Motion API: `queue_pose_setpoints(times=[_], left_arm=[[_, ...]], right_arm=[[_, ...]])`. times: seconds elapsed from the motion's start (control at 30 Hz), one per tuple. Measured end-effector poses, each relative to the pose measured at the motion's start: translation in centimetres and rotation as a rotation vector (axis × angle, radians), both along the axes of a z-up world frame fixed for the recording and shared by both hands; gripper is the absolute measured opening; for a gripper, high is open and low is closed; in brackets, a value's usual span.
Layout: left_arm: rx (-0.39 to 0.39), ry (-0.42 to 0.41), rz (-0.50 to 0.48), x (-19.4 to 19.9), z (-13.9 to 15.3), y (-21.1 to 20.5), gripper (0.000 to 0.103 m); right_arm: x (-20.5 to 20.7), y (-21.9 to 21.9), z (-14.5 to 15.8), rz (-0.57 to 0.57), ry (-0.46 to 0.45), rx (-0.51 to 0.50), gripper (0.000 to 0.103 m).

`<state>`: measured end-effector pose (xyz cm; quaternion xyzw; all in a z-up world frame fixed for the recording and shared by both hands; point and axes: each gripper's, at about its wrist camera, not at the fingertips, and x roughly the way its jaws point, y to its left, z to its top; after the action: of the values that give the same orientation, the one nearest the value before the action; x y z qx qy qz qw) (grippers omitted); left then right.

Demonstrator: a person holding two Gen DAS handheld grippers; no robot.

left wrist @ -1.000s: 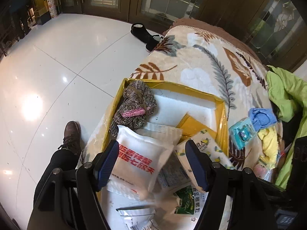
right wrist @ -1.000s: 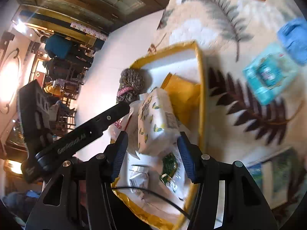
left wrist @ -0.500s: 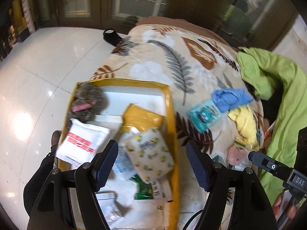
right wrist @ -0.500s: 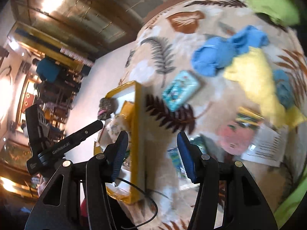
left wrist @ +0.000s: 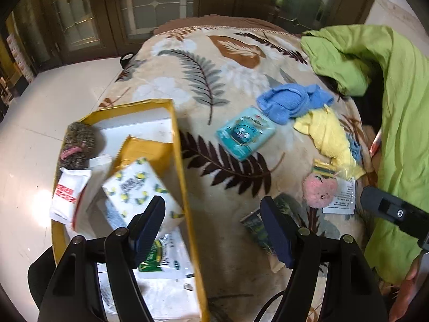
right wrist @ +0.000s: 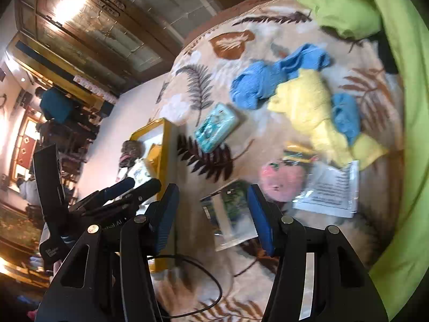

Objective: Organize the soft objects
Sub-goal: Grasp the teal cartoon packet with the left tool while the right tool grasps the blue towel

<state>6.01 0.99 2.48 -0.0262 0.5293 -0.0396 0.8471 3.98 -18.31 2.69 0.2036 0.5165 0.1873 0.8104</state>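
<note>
A yellow-rimmed box (left wrist: 177,134) on the leaf-print blanket holds a lemon-print tissue pack (left wrist: 139,187), a white red-lettered pouch (left wrist: 67,196), a grey knit item (left wrist: 80,139) and several packets. On the blanket to its right lie a teal wipes pack (left wrist: 245,132), a blue cloth (left wrist: 292,102), a yellow cloth (left wrist: 329,136), a pink plush in a clear bag (left wrist: 319,190) and a green packet (left wrist: 257,222). My left gripper (left wrist: 214,230) is open and empty above the box's right rim. My right gripper (right wrist: 211,214) is open and empty above the green packet (right wrist: 230,212), near the pink plush (right wrist: 281,179).
A green quilt (left wrist: 396,107) piles along the right side of the blanket. The box rim (right wrist: 163,155) and teal pack (right wrist: 215,127) lie left of my right gripper. A white leaflet (right wrist: 329,190) lies by the plush. White tiled floor (left wrist: 40,107) is left.
Both grippers have swung right, away from the box and towards the loose items on the blanket. The right gripper now faces the green packet and pink plush. Both stay open and empty.
</note>
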Motion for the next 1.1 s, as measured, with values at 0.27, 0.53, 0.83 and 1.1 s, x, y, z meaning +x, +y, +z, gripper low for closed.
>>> queue_pose_setpoints(times=[0.27, 0.53, 0.83, 1.1], left_arm=[[0.013, -0.036, -0.073, 2.7, -0.6, -1.8, 0.073], [0.032, 0.005, -0.222, 7.1, -3.1, -4.4, 0.073], [0.104, 0.051, -0.257, 10.9, -6.1, -5.7, 0.073], [0.116, 0.075, -0.268, 13.0, -7.5, -6.1, 0.078]], right_arm=[[0.9, -2.5, 0.0, -0.063, 0.013, 0.019, 0.054], [5.9, -3.7, -1.3, -0.147, 0.079, 0.145, 0.063], [13.0, -3.3, -5.0, -0.298, 0.206, 0.265, 0.063], [15.7, -1.8, -5.3, -0.413, 0.137, 0.081, 0.064]])
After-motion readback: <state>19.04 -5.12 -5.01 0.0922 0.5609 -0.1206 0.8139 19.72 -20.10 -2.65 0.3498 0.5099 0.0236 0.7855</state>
